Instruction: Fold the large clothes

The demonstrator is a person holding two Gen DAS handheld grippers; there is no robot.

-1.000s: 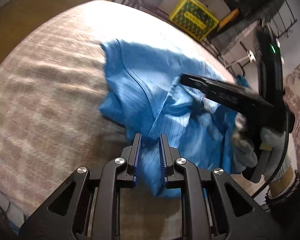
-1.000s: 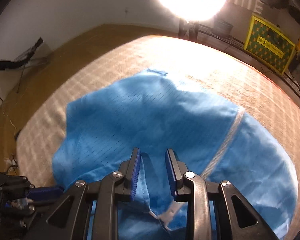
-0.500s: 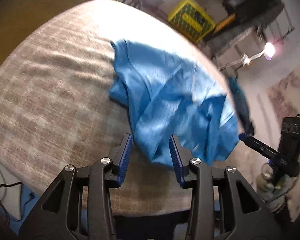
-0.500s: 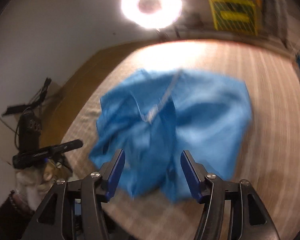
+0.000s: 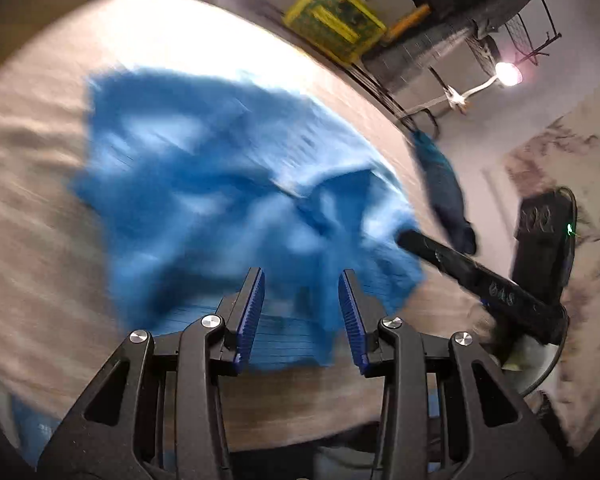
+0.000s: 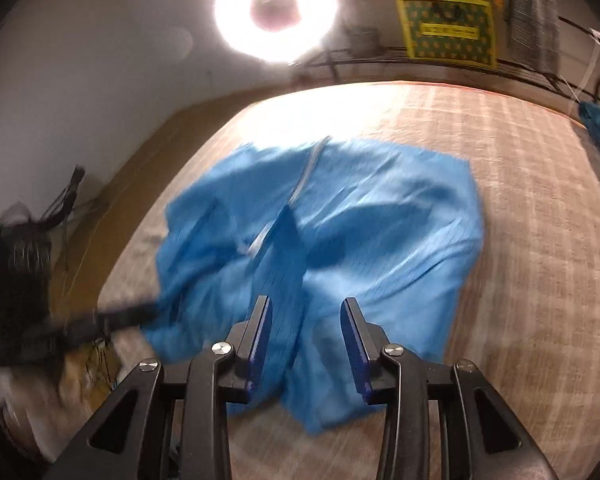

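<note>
my left claw (image 5: 301, 312) hangs part open, gripping nothing. my right claw (image 6: 305, 336) is closing, empty too. the blue garment (image 6: 339, 232) lies crumpled on the bed (image 6: 539, 240) at twelve o'clock of both.

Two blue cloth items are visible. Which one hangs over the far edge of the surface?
The small darker blue cloth hangs over the edge; the large light blue garment lies crumpled mid-surface.

The right gripper (image 5: 495, 280), seen far right from the left hand's camera, has pale marks on its black finger. They look like "840" or "0A8", but they are upside down and blurred. The yellow crate (image 6: 447, 31), far right, has a yellow strip with dark marks, too blurred to read.
</note>
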